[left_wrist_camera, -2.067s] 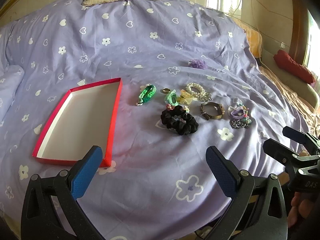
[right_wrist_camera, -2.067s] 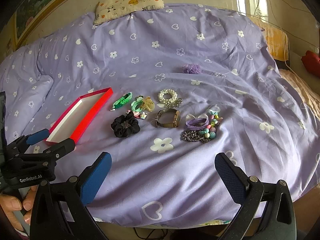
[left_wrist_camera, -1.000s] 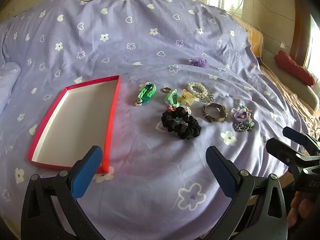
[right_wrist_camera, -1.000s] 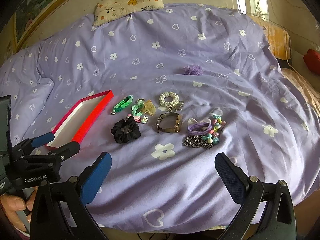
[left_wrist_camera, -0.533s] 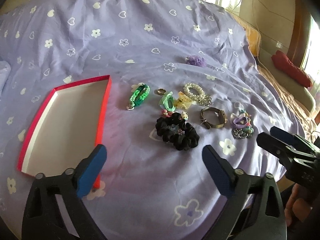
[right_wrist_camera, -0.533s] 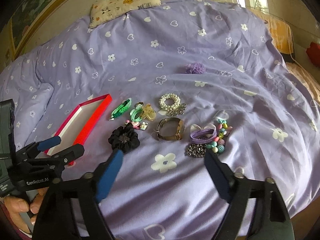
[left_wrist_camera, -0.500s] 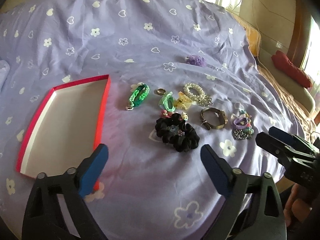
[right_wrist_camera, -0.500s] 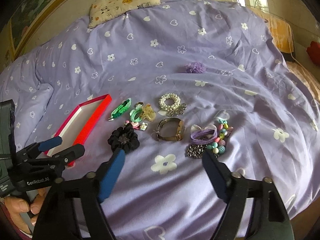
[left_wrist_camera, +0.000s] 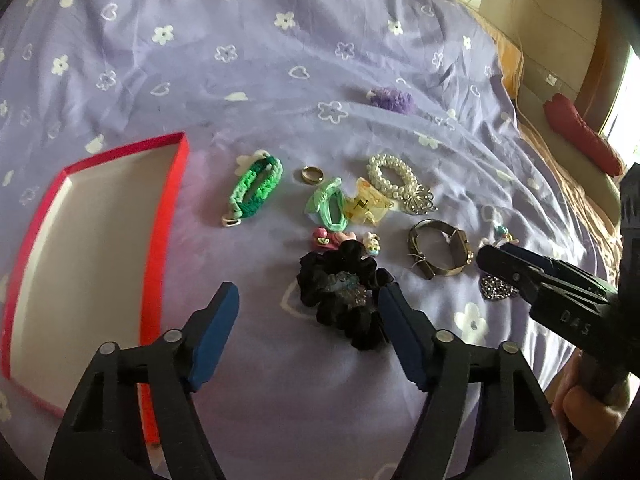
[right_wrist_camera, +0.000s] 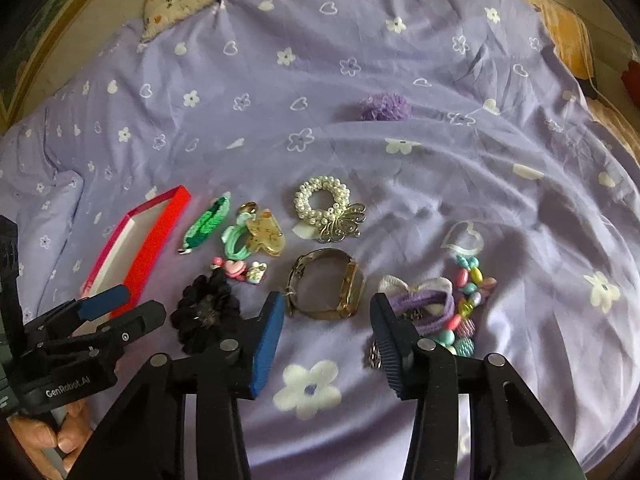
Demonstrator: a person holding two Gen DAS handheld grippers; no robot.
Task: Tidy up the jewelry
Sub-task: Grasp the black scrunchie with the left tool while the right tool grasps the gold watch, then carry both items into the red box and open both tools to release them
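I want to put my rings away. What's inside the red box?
Nothing that shows. The red box has a bare white floor in the left view. Its near end is hidden behind the left tool, so something small there could not be seen. The ring lies outside on the sheet.

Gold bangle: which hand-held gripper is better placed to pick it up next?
Probably the right hand-held gripper. The gold bangle lies just beyond its narrowing, empty jaws, while the left hand-held gripper faces the black scrunchie.
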